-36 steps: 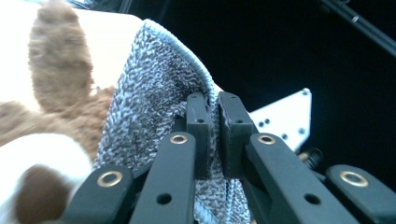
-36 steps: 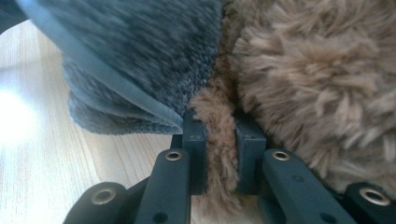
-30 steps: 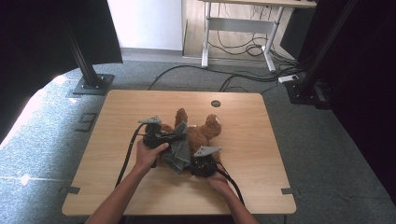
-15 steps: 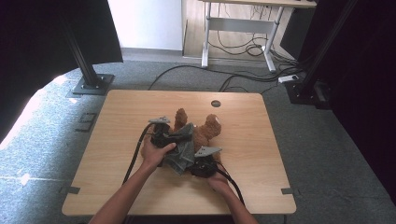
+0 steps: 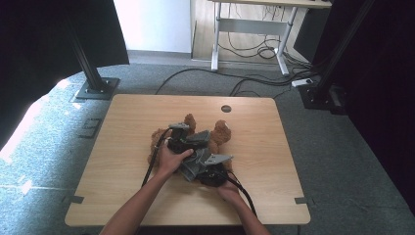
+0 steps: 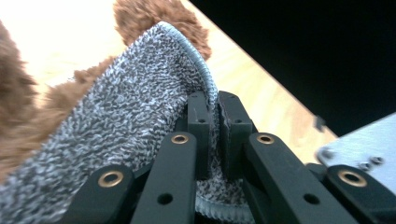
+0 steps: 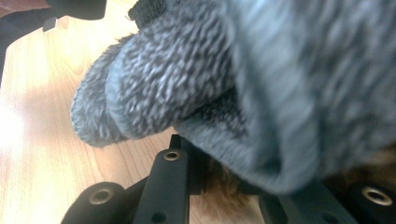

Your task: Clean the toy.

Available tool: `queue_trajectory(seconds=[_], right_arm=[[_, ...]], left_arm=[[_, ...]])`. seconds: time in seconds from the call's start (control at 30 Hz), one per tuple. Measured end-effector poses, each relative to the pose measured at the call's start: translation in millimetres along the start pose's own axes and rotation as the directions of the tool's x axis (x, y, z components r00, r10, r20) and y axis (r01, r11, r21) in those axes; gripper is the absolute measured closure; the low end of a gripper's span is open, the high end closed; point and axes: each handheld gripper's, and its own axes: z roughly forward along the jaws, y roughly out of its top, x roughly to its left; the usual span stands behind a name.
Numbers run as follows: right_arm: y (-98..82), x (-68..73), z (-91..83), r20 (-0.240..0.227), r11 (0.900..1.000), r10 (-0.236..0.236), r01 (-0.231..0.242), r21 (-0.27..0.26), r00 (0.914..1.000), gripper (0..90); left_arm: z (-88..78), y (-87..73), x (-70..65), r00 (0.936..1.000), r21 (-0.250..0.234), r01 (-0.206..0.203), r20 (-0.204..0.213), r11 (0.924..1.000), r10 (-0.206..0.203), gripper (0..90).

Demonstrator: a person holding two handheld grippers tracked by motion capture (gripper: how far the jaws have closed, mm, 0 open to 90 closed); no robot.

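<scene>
Grey carpet surrounds my bench. At frame centre, my left tongs, shifted rightward since a second ago, clamp the grey cloth over the brown plush toy; right tongs probably pinch both.

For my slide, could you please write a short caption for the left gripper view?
Left gripper shut on the edge of a grey knitted cloth draped over a brown plush toy, above the wooden table.
</scene>
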Motion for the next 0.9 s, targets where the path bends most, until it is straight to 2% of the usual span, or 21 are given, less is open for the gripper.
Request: queue_trajectory(seconds=[0.1,0.2,0.3,0.37,0.47,0.57,0.73,0.9], right_arm=[[-1.4,-0.7,-1.0,0.001,1.0,0.005,-0.005,0.001,1.0,78.5],[-3.7,-2.0,-2.6,0.002,1.0,0.015,-0.015,-0.001,0.9999,78.8],[-5.6,-3.7,-4.7,0.01,1.0,0.029,-0.029,-0.004,0.9995,78.9],[-6.3,-4.3,-5.1,0.011,0.999,0.033,-0.033,-0.006,0.9994,78.9],[-6.7,-4.3,-5.2,0.01,0.999,0.037,-0.037,-0.005,0.9993,78.9],[-7.0,-4.0,-4.8,0.01,0.999,0.038,-0.038,-0.005,0.9992,78.9],[-7.7,-3.9,-4.9,0.011,0.999,0.043,-0.043,-0.007,0.999,78.9],[-8.3,-4.4,-5.0,0.009,0.998,0.055,-0.055,-0.009,0.9984,78.9]], left_arm=[[-5.1,0.7,-4.7,0.9976,-0.008,-0.038,-0.059,0.9992,0.037,84.6],[-16.7,-0.3,-3.3,0.9949,-0.024,-0.051,-0.089,0.9984,0.048,84.7],[-33.1,-4.8,5.5,0.9923,-0.049,-0.042,-0.118,0.9979,0.036,84.6],[-48.1,-12.2,16.7,0.9906,-0.063,-0.019,-0.137,0.9978,0.01,84.7],[-67.4,-24.7,30.4,0.9909,-0.094,0.024,-0.13,0.9953,-0.036,84.6],[-82.2,-34.0,37.5,0.9913,-0.125,0.044,-0.118,0.9912,-0.059,84.5],[-97.8,-41.5,39.8,0.9894,-0.156,0.042,-0.131,0.9869,-0.063,84.5],[-115.2,-46.8,49.2,0.9845,-0.194,0.065,-0.147,0.9788,-0.095,84.5]])
